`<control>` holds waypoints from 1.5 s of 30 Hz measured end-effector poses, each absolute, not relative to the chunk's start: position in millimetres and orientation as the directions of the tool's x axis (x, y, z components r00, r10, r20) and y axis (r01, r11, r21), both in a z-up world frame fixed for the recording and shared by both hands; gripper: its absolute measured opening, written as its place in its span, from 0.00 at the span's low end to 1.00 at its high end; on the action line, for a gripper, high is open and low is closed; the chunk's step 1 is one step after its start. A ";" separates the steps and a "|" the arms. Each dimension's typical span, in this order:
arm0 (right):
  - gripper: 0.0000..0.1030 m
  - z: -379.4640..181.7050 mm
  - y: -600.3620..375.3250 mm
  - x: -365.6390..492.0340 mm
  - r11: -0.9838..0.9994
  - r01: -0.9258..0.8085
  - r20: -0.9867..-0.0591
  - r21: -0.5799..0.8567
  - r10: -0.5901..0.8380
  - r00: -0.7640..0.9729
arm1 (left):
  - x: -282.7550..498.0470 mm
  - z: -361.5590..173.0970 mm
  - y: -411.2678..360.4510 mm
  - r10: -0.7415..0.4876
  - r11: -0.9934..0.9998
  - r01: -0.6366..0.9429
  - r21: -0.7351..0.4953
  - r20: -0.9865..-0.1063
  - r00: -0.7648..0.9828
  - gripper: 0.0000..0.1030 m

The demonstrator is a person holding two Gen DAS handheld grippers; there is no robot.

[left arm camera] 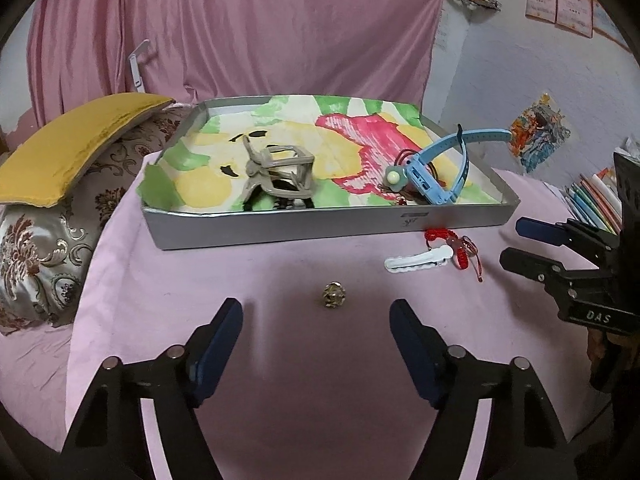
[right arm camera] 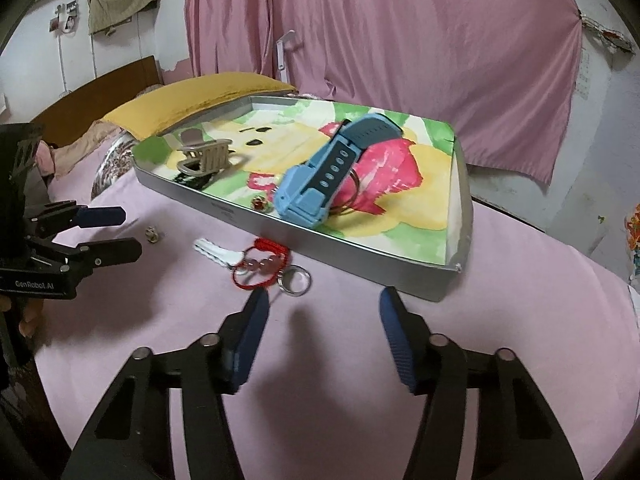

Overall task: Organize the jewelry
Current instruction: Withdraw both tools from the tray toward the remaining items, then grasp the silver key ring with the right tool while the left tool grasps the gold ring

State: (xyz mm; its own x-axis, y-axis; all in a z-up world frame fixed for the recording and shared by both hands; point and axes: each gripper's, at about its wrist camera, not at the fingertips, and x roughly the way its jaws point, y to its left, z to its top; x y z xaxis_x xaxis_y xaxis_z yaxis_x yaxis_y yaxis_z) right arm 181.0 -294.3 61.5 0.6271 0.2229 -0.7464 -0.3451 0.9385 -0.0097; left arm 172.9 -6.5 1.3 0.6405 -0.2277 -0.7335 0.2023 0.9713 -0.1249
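A silver tray (left arm camera: 320, 228) lined with flowered paper holds a blue watch (left arm camera: 440, 168) and a grey claw clip (left arm camera: 280, 172). On the pink cloth in front of it lie a small ring (left arm camera: 334, 296), a white hair clip (left arm camera: 416, 260) and a red cord bracelet (left arm camera: 460, 248). My left gripper (left arm camera: 316, 314) is open, and the ring lies just beyond its fingertips, untouched. My right gripper (right arm camera: 324, 304) is open and empty. A metal key ring (right arm camera: 296, 280) and the red bracelet (right arm camera: 260, 266) lie just ahead of its left finger. The tray (right arm camera: 360, 256) stands close behind them.
A yellow cushion (left arm camera: 72, 140) on a patterned pillow (left arm camera: 48, 248) lies left of the tray. A pink curtain (left arm camera: 240, 20) hangs behind. Books (left arm camera: 592, 196) are stacked at the far right. The cloth's edge drops off at the left.
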 end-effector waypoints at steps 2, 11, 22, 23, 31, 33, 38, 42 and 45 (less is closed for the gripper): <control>0.46 59.4 -295.4 184.2 0.937 -0.349 -0.756 -0.010 0.222 0.616 | 176.3 0.3 -10.4 -0.232 0.970 0.211 -0.123 -0.737 0.635 0.64; 0.40 47.6 -285.6 196.7 0.915 -0.403 -0.792 -0.003 0.244 0.559 | 185.9 -2.6 -19.2 -0.241 0.966 0.227 -0.125 -0.759 0.605 0.47; 0.27 45.9 -275.8 212.1 0.892 -0.451 -0.795 0.034 0.297 0.529 | 190.1 -2.4 -23.3 -0.224 0.967 0.237 -0.097 -0.767 0.601 0.23; 0.23 45.7 -277.0 211.9 0.892 -0.451 -0.794 0.035 0.299 0.529 | 190.4 -2.3 -23.7 -0.223 0.967 0.239 -0.094 -0.768 0.601 0.20; 0.17 46.8 -277.7 204.9 0.890 -0.454 -0.790 0.045 0.310 0.528 | 189.4 -2.3 -24.5 -0.236 0.963 0.252 -0.101 -0.768 0.595 0.13; 0.16 48.5 -278.9 201.4 0.893 -0.448 -0.783 0.042 0.308 0.541 | 188.7 -2.2 -24.2 -0.241 0.962 0.250 -0.109 -0.767 0.595 0.13; 0.16 56.6 -283.6 189.6 0.906 -0.421 -0.748 0.047 0.311 0.586 | 186.1 -0.1 -24.6 -0.272 0.957 0.253 -0.145 -0.752 0.601 0.13; 0.16 65.9 -285.0 178.9 0.915 -0.400 -0.707 0.046 0.313 0.634 | 181.4 4.9 -24.5 -0.288 0.955 0.249 -0.163 -0.722 0.629 0.13; 0.16 76.4 -284.5 172.1 0.923 -0.383 -0.662 0.044 0.314 0.681 | 176.9 10.4 -25.8 -0.299 0.952 0.255 -0.170 -0.692 0.657 0.13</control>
